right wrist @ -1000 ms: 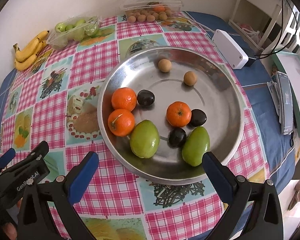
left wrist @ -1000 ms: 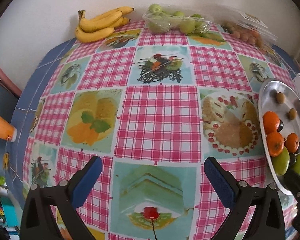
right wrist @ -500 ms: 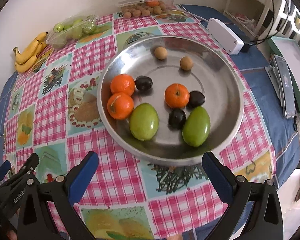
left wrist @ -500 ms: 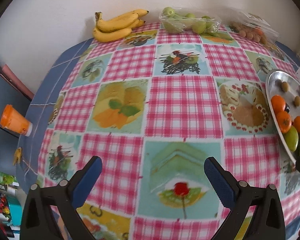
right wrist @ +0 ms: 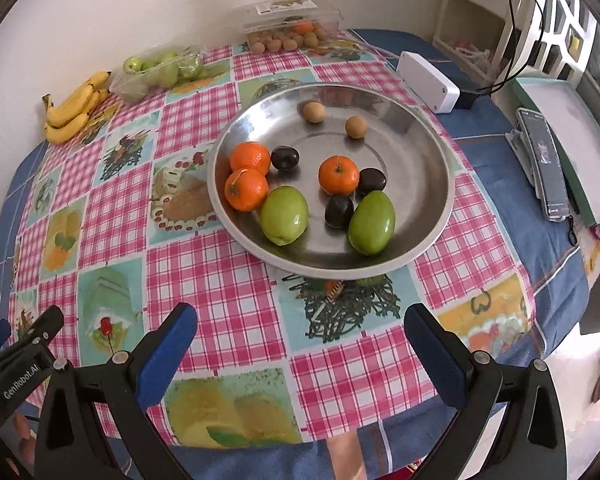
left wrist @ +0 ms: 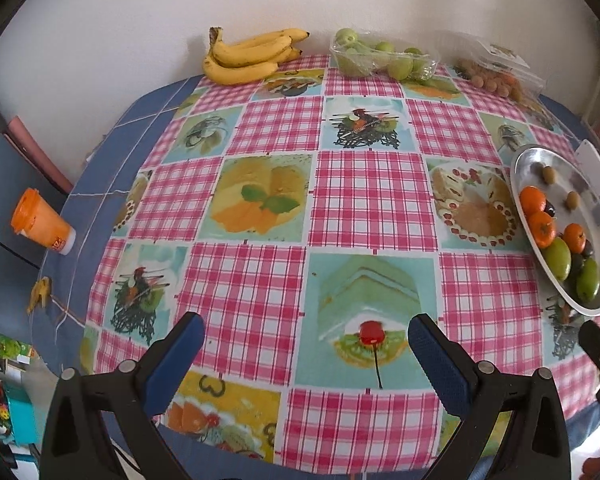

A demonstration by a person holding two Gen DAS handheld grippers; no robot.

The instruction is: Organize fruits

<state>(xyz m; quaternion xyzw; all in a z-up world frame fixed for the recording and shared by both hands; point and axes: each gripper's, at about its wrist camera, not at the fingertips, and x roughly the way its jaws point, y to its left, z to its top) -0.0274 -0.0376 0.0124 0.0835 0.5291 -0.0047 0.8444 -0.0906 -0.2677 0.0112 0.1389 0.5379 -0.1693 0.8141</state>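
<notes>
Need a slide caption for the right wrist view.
Open right gripper faces a steel bowl of tangerines, green fruits and dark plums.

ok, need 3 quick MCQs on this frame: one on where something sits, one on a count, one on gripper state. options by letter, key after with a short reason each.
1. Where do the bananas lie?
A. In the metal tray
B. On the tablecloth by the wall
C. In the left gripper

2. How many orange fruits are in the metal tray?
A. One
B. Three
C. Five

3. What state is the right gripper in?
A. Open, holding nothing
B. Shut on a green fruit
C. Shut on a banana

Key:
1 B: the bunch rests on the cloth at the far edge, against the wall.
2 B: two oranges touch at the tray's left, and a third sits near the middle.
3 A: the blue pads stand wide apart over bare cloth.
</notes>
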